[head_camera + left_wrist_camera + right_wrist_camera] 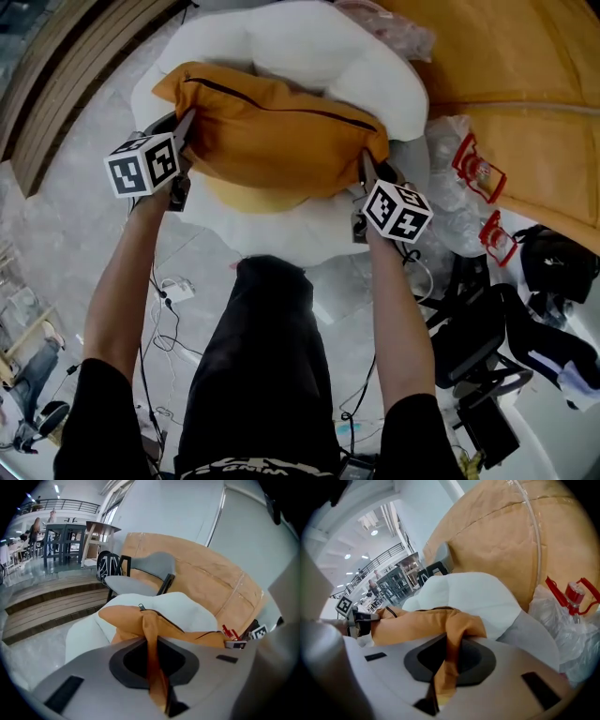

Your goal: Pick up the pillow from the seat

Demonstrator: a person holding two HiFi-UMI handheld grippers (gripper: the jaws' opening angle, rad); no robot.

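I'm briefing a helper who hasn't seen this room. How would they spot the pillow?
Find the big white padded seat before the person. The pillow lies on it, held at its ends by the left gripper and right gripper. The padding around it is white; it is orange with a dark zipper.

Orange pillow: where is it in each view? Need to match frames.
Head view: orange pillow upper centre, over the white seat cushion.
Left gripper view: centre, one corner pinched between the jaws.
Right gripper view: centre-left, another corner pinched between the jaws.
Shared landmark: the white seat cushion behind it.
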